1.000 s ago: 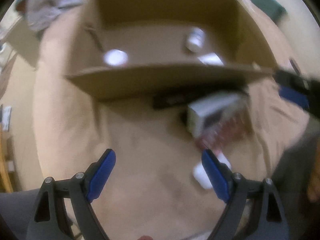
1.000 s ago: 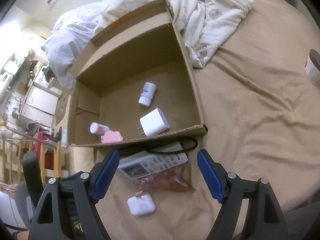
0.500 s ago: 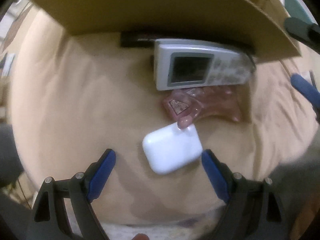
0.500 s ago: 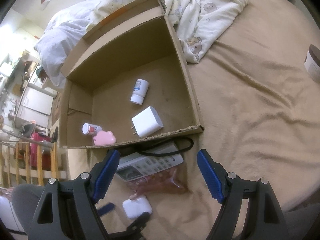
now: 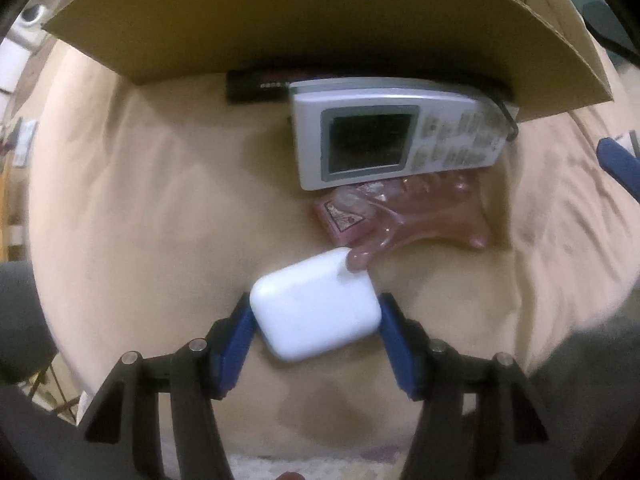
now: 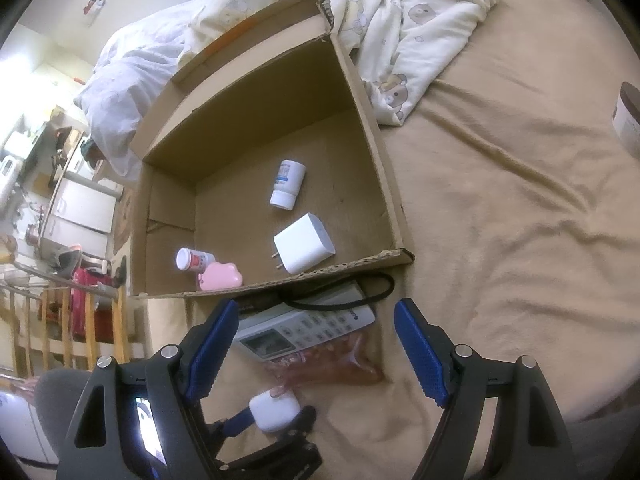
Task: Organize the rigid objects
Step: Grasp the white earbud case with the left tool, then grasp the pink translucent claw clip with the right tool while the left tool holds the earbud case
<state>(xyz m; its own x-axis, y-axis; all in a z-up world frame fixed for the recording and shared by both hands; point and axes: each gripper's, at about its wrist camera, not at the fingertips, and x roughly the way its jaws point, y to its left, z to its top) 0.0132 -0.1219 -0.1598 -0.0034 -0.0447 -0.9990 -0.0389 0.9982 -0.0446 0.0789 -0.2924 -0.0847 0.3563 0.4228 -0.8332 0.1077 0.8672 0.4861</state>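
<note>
My left gripper (image 5: 314, 312) is shut on a white earbud case (image 5: 316, 310) that lies on the tan bedsheet; both show in the right wrist view, the case (image 6: 274, 406) low in the frame. Beyond it lie a reddish plastic pouch (image 5: 404, 216) and a grey remote control (image 5: 392, 140) against the cardboard box (image 5: 280, 20). My right gripper (image 6: 316, 344) is open and empty, held above the remote (image 6: 304, 330). Inside the box (image 6: 384, 168) lie a white charger (image 6: 304, 248), a white pill bottle (image 6: 288, 184), a small red-and-white bottle (image 6: 194, 258) and a pink case (image 6: 220, 276).
A black cable (image 6: 340, 300) loops over the remote by the box's front wall. A cream blanket (image 6: 400, 20) is bunched behind the box. A brown-lidded jar (image 6: 628, 120) stands at the right edge. Furniture stands past the bed's left edge.
My left gripper has come down from facing the box, moved onto the earbud case and closed its fingers on it. The right gripper has hardly moved.
</note>
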